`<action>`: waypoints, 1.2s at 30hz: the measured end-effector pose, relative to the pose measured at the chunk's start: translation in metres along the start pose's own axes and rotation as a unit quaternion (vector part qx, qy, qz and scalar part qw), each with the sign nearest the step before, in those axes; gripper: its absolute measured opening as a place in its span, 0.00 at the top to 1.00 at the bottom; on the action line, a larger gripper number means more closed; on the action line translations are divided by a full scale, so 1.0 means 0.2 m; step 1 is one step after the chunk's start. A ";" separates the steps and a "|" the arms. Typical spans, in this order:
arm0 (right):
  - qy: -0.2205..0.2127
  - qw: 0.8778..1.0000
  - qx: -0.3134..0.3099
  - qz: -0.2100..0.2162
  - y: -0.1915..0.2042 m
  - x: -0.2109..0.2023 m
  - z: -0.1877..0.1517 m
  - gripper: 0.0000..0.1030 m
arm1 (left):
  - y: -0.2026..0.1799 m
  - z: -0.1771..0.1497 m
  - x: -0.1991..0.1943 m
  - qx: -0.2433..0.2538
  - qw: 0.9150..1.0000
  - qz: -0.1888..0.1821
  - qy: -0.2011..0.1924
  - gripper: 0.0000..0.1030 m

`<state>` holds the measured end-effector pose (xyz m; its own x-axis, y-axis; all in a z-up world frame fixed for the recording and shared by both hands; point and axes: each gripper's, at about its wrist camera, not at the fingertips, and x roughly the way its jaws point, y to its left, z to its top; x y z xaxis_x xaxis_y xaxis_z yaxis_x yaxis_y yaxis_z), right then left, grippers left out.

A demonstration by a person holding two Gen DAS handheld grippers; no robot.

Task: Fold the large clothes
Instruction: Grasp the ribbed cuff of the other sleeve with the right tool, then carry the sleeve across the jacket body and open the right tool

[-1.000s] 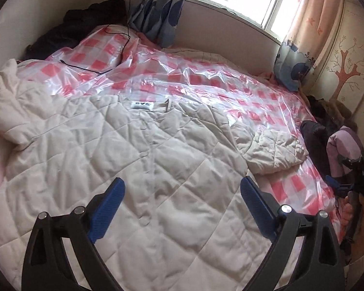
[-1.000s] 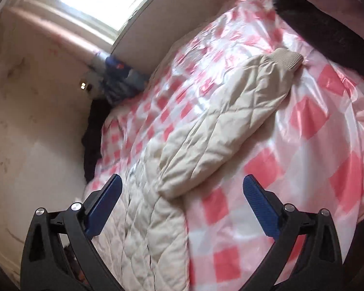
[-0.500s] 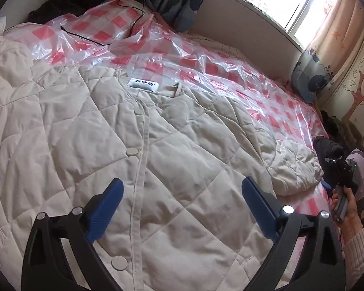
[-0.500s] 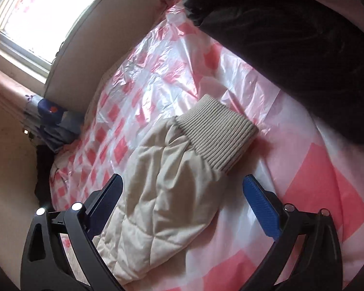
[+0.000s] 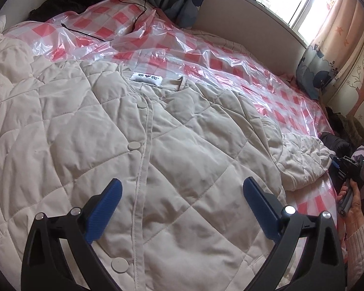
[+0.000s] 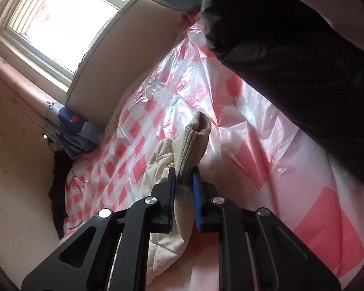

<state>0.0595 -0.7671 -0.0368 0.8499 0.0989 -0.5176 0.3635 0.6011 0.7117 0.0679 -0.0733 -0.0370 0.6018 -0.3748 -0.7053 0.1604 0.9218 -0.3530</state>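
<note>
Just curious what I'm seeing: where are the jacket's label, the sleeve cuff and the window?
label (image 5: pixel 146 77), left wrist view, middle of the white tag at the neckline.
sleeve cuff (image 6: pixel 194 143), right wrist view, ribbed knit above the pads.
window (image 6: pixel 68 12), right wrist view, bright pane.

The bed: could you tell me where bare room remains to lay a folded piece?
Free: the checked plastic sheet between the jacket collar and the headboard, and the strip right of the ribbed cuff. Crowded: the jacket fills the near side, and dark clothes crowd the far right edge.
</note>
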 end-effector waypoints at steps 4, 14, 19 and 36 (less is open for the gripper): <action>0.028 0.999 0.044 -0.015 -0.10 0.10 0.01 0.58 | 0.02 0.00 0.01 -0.008 1.000 -0.001 0.005 0.07; -0.025 0.999 -0.039 -0.022 0.16 -0.04 0.01 0.85 | -0.01 0.00 -0.02 0.008 1.000 0.016 -0.017 0.07; -0.084 0.995 -0.045 0.004 0.35 -0.30 0.00 0.87 | -0.03 0.01 -0.09 0.016 0.999 0.023 -0.042 0.07; -0.054 0.996 0.050 -0.042 0.28 -0.23 -0.18 0.53 | 0.22 0.06 -0.29 -0.032 0.998 0.021 -0.045 0.07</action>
<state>0.0263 -0.7094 0.0103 0.8490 -0.0376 -0.5270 0.4667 0.5211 0.7146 0.0496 -0.0101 -0.0039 0.6749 -0.3230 -0.6635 0.0849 0.9272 -0.3649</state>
